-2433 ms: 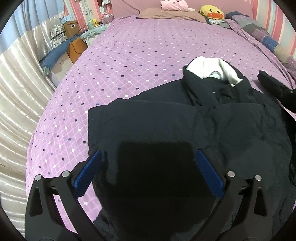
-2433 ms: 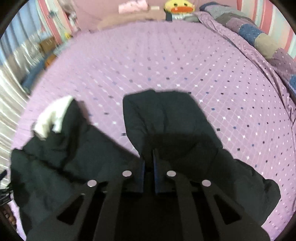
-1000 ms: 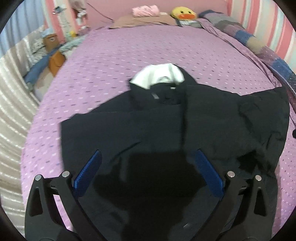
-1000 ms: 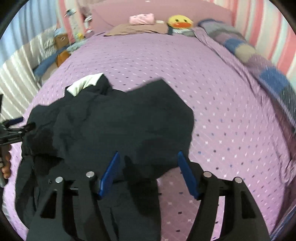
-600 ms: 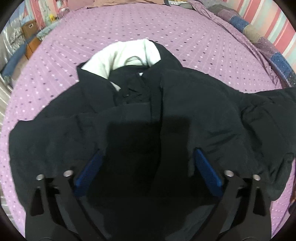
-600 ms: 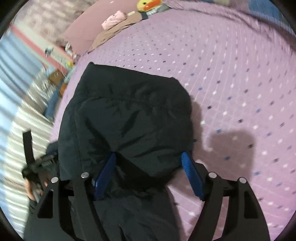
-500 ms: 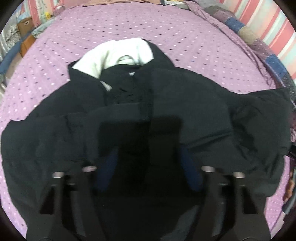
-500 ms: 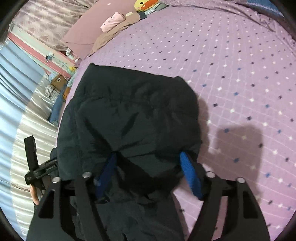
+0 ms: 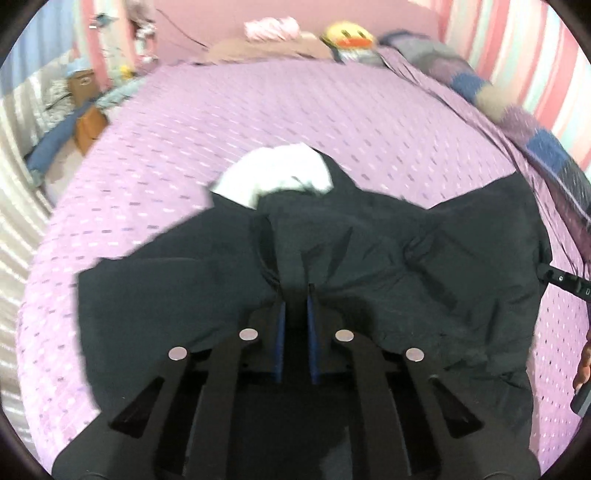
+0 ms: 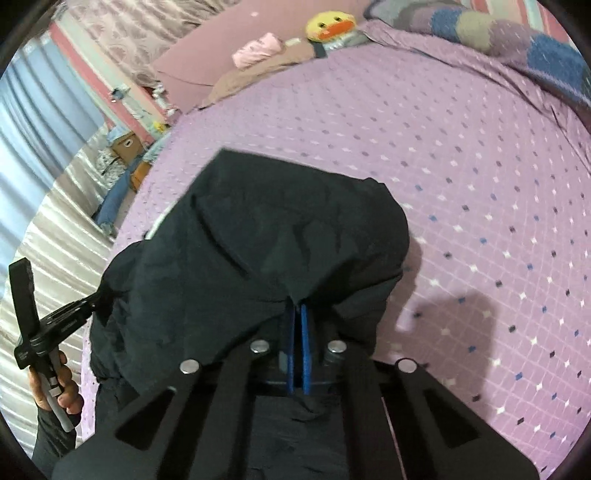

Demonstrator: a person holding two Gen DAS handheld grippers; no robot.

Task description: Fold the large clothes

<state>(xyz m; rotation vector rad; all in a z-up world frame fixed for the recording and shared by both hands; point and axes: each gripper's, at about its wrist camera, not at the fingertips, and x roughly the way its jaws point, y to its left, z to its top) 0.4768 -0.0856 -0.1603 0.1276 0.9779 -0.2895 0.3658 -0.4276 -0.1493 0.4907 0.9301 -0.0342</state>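
A large black jacket point(image 9: 406, 258) with a white-lined hood point(image 9: 277, 177) lies spread on the purple bed point(image 9: 258, 122). My left gripper point(image 9: 294, 295) is shut on a fold of the jacket near its middle front. My right gripper point(image 10: 297, 314) is shut on the jacket's right side point(image 10: 277, 236), which bunches up over its fingers. The left gripper also shows at the left edge of the right wrist view point(image 10: 55, 317), held in a hand. The right gripper's finger shows at the right edge of the left wrist view point(image 9: 561, 278).
Pillows, a pink bundle point(image 9: 271, 27) and a yellow duck toy point(image 9: 347, 37) lie at the head of the bed. A patchwork quilt point(image 9: 517, 110) runs along the right side. A cardboard box point(image 9: 83, 83) and clutter stand left of the bed by pale curtains point(image 10: 44, 229).
Both grippers were open over the jacket half a second ago; both have closed on its fabric. The left wrist view has pulled back and up, showing more of the bed.
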